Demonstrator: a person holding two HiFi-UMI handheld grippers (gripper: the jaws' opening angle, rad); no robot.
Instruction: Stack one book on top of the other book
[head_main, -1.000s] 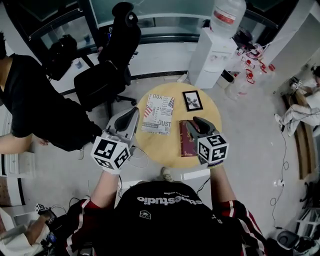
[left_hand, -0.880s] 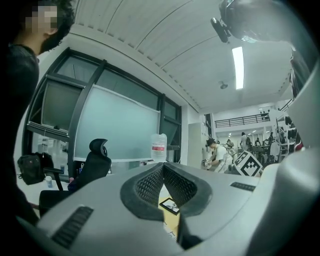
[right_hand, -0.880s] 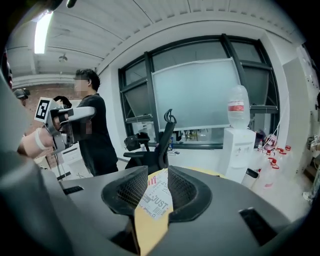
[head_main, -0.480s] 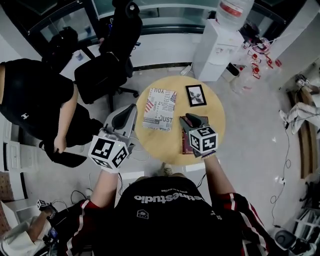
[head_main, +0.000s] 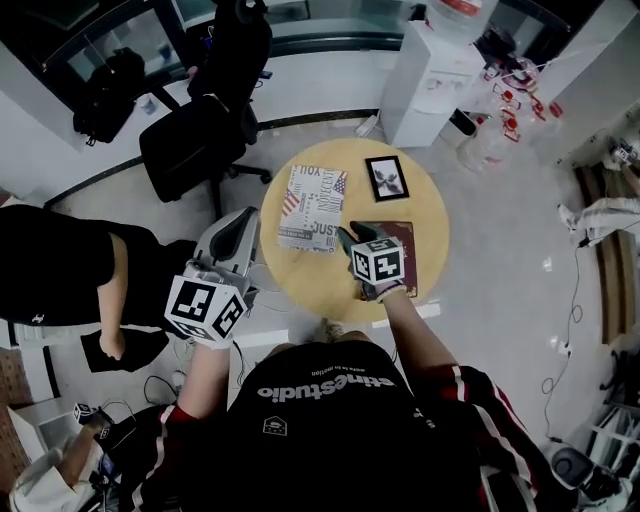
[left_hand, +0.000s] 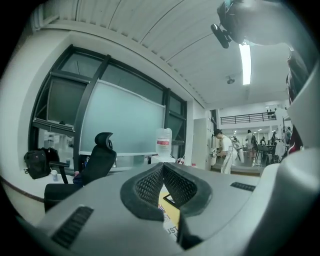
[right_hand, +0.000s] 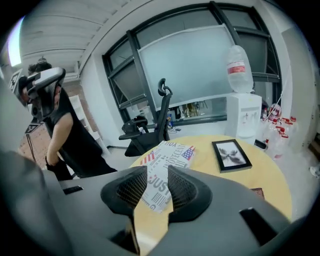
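The right gripper (head_main: 350, 238) has just been opening its jaws; they stand apart with nothing between them, over the left edge of the dark red hardcover book (head_main: 402, 245). At its 10 o'clock lies the white paperback book printed with black lettering and flags (head_main: 312, 207), and at 1 o'clock the black picture frame (head_main: 386, 178). All three rest on the round pale wooden table (head_main: 430, 210). The left gripper (head_main: 240, 228), its jaw tips together and empty, is beyond the table's 9 o'clock edge.

Table (head_main: 432, 212) bare rightward, picture frame (head_main: 386, 178) — flat — beyond
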